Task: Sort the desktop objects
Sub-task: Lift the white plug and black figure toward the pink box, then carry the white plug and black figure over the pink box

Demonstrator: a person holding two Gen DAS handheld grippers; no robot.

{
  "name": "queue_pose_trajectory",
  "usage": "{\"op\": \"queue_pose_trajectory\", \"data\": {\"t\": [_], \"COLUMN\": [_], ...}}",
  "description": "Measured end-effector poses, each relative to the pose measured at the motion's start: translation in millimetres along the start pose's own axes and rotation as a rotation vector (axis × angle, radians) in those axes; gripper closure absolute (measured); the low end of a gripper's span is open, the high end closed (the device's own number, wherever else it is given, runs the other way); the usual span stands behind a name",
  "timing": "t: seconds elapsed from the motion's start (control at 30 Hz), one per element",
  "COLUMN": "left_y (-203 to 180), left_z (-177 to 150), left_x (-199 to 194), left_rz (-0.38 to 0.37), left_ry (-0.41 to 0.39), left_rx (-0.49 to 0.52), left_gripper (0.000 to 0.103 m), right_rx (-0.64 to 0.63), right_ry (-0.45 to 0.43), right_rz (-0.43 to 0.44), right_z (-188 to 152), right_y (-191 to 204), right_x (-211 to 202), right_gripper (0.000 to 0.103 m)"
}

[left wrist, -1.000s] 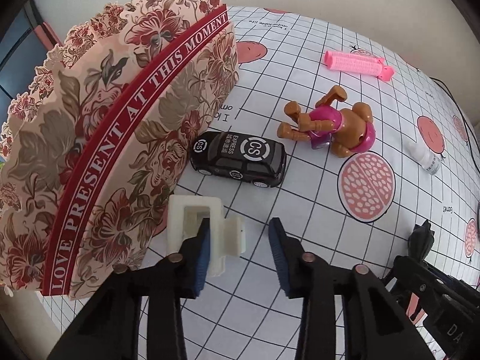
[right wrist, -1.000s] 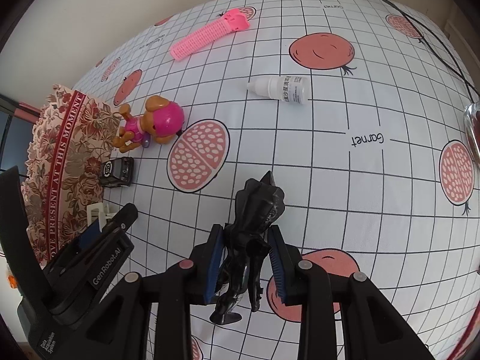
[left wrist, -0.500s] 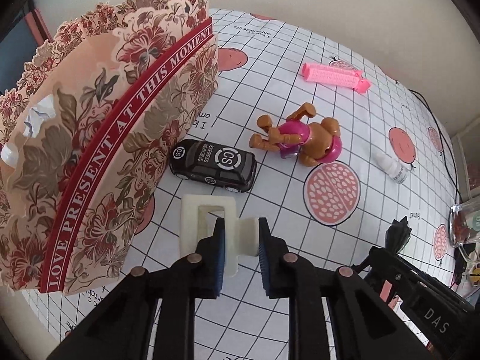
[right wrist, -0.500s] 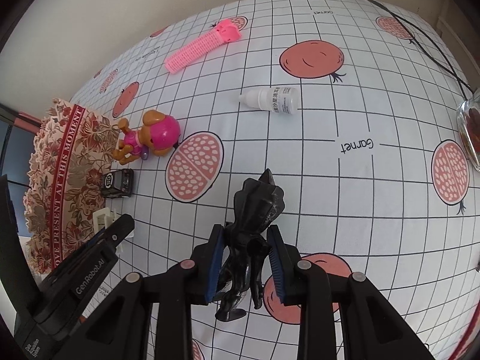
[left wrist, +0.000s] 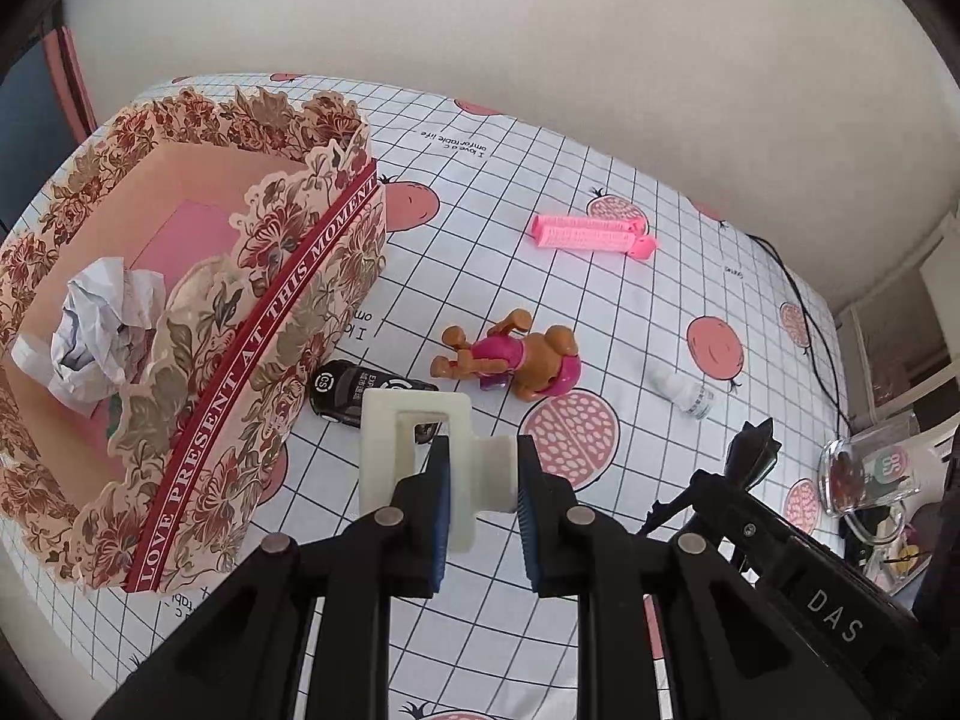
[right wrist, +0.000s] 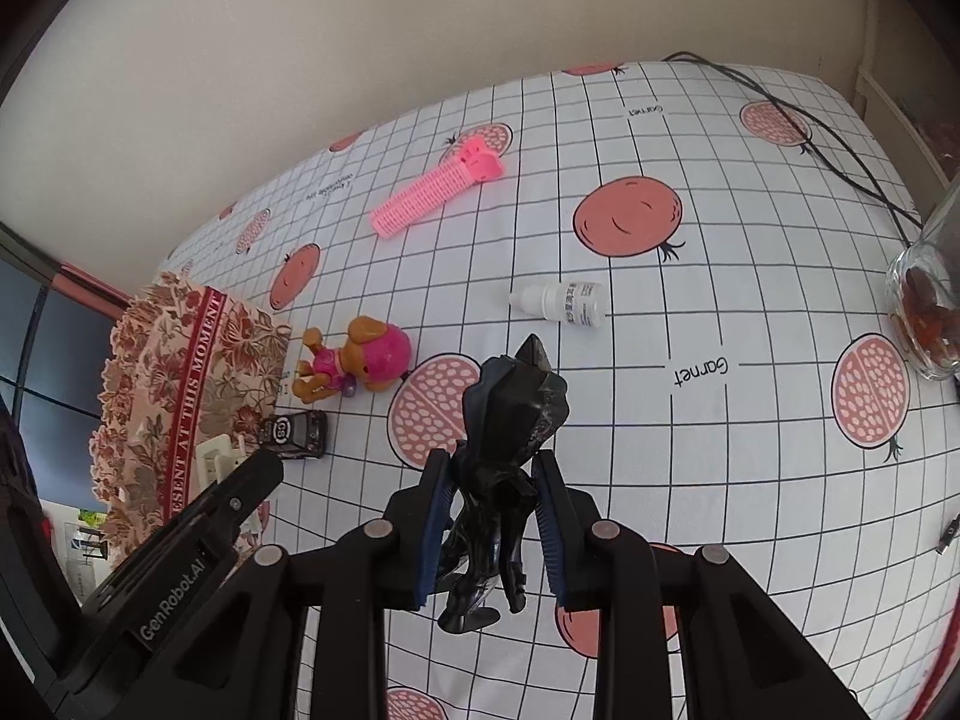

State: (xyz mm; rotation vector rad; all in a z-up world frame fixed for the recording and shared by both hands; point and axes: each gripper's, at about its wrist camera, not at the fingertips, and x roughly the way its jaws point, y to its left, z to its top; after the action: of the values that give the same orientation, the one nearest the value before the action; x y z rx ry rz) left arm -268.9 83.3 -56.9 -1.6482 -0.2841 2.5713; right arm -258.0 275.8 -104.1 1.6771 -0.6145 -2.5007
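A floral paper box [left wrist: 198, 324] with a red band is sitting open at the table's [left wrist: 630, 312] left edge. The left hand-held gripper [left wrist: 480, 480] is clamping a cream-white plastic block [left wrist: 414, 438] beside it, raised above the checked cloth. The right hand-held gripper [right wrist: 489, 516] is gripping a glossy black figurine [right wrist: 510, 414].

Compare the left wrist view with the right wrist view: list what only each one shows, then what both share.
Only the left wrist view: the crumpled paper inside the floral box, and a glass mug.

Only the right wrist view: the right gripper shut on the whole black figure.

Both: the box, pink comb, dog toy, black toy car, white bottle, and the white plastic part.
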Motion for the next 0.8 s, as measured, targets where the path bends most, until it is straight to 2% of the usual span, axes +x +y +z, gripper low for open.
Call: {"op": "queue_pose_trajectory", "data": {"t": [0.13,0.27,0.4,0.6,0.8], "left_y": [5,12,19,33,52], "left_z": [8,18,26,36,41], "left_x": [-20,-44,-71,-98,-102], "left_rz": [-0.024,-0.081,-0.105,-0.109,-0.074], "left_ry": [-0.047,-0.097,-0.165,-0.235,-0.245], "left_rx": [-0.016,-0.043,-0.054,-0.067,-0.085], "left_gripper": [0.083,0.083,0.083,0.083,0.083], "right_rx": [0.018,0.025,0.036,0.018,-0.012], "right_ry": [-0.059,-0.15,-0.24,-0.287,-0.296], "right_rz": [0.034,0.101,0.15,0.201,0.221], "right_z": [7,13,17,19,17], "right_y": [6,16,28,51,77], "right_x": [-20,-50,-77,-91,-92], "right_gripper": [0.073,0.073,0.073,0.073,0.073]}}
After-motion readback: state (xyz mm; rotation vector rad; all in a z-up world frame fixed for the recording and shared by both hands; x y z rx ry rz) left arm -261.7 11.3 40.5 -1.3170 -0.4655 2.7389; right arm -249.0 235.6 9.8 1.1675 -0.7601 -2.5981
